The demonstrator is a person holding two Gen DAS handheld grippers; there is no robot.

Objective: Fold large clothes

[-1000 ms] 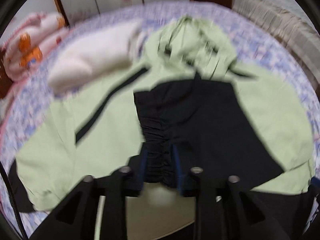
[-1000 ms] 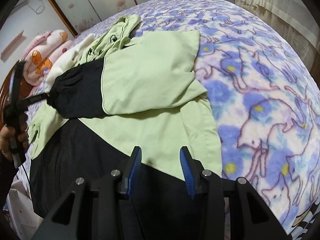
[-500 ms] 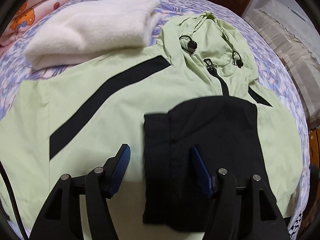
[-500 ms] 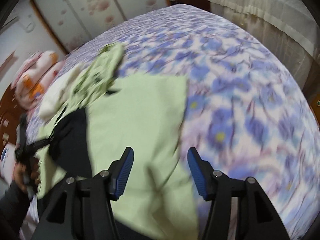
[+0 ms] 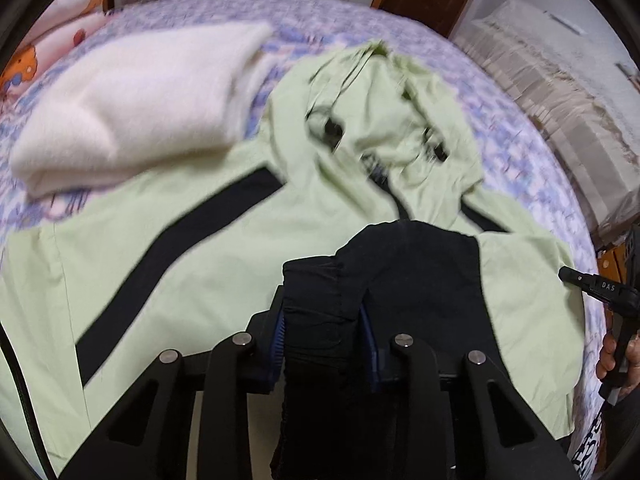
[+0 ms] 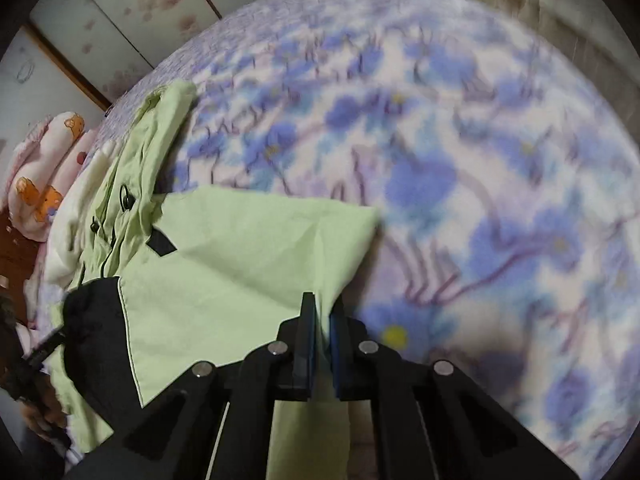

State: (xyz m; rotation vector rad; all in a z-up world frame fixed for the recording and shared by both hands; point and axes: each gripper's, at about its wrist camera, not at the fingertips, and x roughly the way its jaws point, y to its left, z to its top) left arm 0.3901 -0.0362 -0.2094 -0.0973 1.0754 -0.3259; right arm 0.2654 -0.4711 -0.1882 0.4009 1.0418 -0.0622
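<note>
Both grippers have just squeezed shut: the left gripper (image 5: 322,320) on the black elastic cuff (image 5: 316,300), the right gripper (image 6: 322,332) on the light green hooded jacket (image 6: 240,260). Lift both together, gently.

A folded cream blanket (image 5: 136,108) lies on a blue-flowered bedspread (image 6: 460,184). A bear-print pillow (image 6: 44,172) sits at the bed's edge, near panelled doors (image 6: 120,12).

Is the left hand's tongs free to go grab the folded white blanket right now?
Probably not: the left tongs have just closed on the jacket's black cuff. The white blanket lies uncovered beyond.
</note>
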